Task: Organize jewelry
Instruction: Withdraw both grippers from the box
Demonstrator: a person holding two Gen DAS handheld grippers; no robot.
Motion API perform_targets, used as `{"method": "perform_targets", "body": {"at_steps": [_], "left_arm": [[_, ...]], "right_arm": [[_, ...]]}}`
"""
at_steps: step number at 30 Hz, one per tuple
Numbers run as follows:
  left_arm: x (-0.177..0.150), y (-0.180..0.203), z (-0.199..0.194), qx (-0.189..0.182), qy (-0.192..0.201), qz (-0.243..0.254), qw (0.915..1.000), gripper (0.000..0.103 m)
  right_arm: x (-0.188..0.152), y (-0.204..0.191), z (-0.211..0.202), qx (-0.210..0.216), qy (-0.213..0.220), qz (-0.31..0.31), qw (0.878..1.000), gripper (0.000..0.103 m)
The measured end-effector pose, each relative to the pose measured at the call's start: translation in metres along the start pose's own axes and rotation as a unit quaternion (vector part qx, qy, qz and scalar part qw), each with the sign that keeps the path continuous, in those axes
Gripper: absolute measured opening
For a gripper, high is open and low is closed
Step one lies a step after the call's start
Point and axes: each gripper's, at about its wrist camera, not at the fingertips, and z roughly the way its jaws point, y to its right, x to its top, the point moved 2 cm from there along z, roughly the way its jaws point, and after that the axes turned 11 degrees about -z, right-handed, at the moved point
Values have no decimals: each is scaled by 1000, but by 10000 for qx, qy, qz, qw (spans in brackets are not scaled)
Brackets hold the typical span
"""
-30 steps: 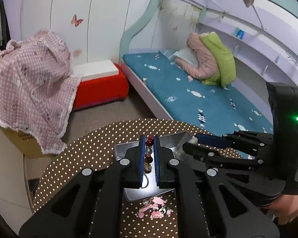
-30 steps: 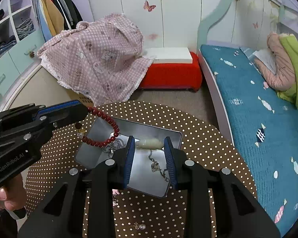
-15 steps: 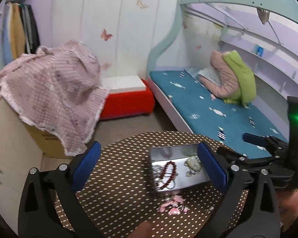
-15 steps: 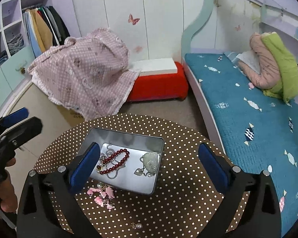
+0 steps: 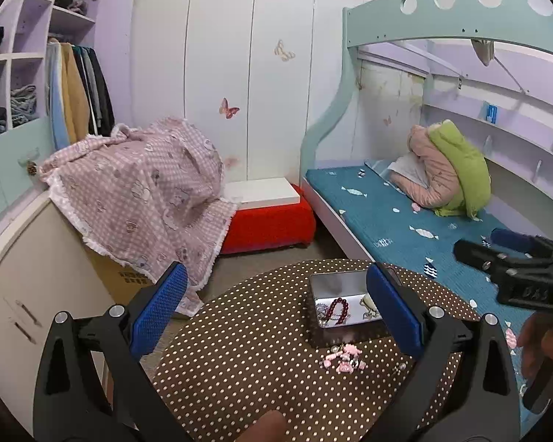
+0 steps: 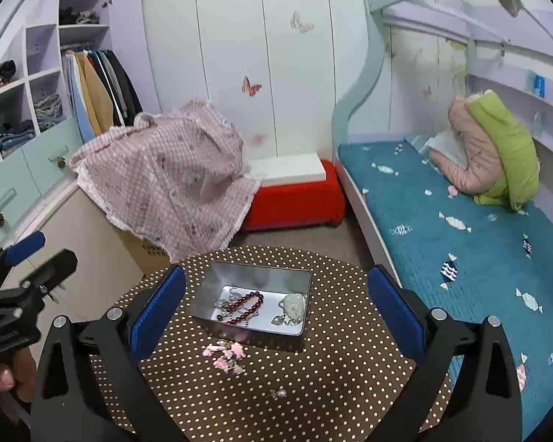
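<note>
both tools gape empty above the jewelry tin

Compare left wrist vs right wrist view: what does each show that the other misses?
Left wrist only: the right gripper entering from the right edge, plus a fingertip at the bottom edge.

Right wrist only: the left gripper at the left edge, and a small silver piece lying loose on the table near the camera.

Both: the dotted round table, the metal tin holding the red bead bracelet and a pale pendant, and the pink trinkets lying outside the tin. Both sets of jaws stand wide open and empty.
</note>
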Motion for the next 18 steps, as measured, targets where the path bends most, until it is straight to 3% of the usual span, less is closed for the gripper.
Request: {"method": "perform_targets", "body": {"at_steps": [18], "left_arm": [[-17,-22,-81,137,424,-128,9989,98]], "right_arm": [[-26,-27,-80,-305,613,-13,9977,95]]}}
